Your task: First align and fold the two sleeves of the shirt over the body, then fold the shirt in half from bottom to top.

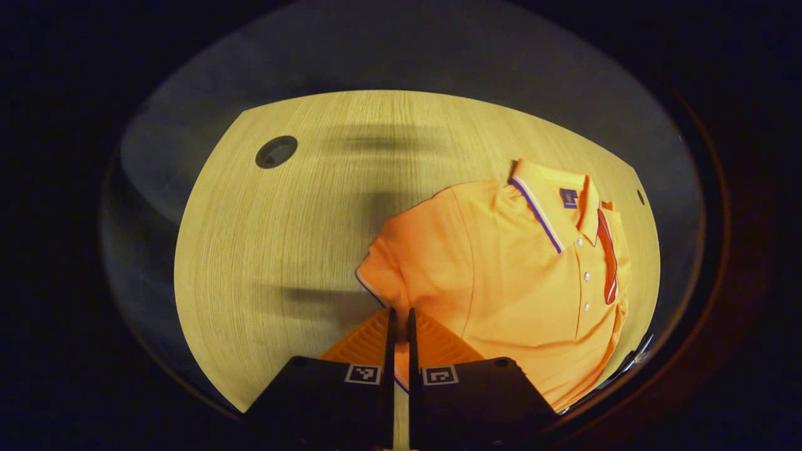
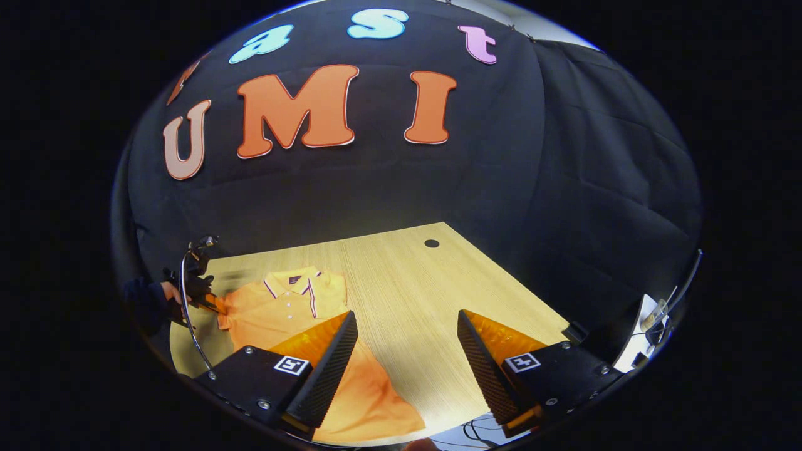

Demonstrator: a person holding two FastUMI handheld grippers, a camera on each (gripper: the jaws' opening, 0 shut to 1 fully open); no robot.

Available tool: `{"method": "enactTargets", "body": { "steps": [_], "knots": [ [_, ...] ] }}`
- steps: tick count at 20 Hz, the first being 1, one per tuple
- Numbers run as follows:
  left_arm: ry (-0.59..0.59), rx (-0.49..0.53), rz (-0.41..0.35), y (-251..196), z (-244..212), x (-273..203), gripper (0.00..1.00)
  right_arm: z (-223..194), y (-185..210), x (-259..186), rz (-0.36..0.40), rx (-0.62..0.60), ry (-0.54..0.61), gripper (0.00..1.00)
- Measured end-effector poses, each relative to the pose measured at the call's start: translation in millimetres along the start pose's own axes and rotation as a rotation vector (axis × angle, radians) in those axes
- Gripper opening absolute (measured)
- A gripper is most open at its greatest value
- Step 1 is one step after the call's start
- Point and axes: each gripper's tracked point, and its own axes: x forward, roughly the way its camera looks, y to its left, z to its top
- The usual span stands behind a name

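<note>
Left tongs (image 1: 401, 316) clamp the sleeve (image 1: 383, 269) of a shirt (image 1: 501, 282) on the tabletop (image 1: 282, 238); right tongs (image 2: 406, 326) hang released above.

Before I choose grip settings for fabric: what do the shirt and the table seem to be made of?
The shirt looks like soft matte knit, probably cotton piqué: a ribbed striped collar, a buttoned placket, and it drapes limply. The table looks like pale wood or wood-look laminate, smooth and low-sheen, with fine straight grain lines; which one I cannot tell.

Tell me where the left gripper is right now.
In the right gripper view, the left gripper sits at the far left, at the shirt's sleeve.
</note>
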Motion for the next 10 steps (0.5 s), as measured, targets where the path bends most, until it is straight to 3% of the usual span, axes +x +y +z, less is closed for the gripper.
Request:
{"method": "enactTargets", "body": {
  "steps": [7, 10],
  "knots": [
    [-0.121, 0.146, -0.075, -48, 34, -32, 0.09, -7, 3, 0, 0.013, -0.001, 0.014, 0.98],
    [-0.133, 0.198, -0.142, -84, 39, -42, 0.10, -11, 1, -4, 0.003, 0.005, 0.016, 0.98]
  ]
}}
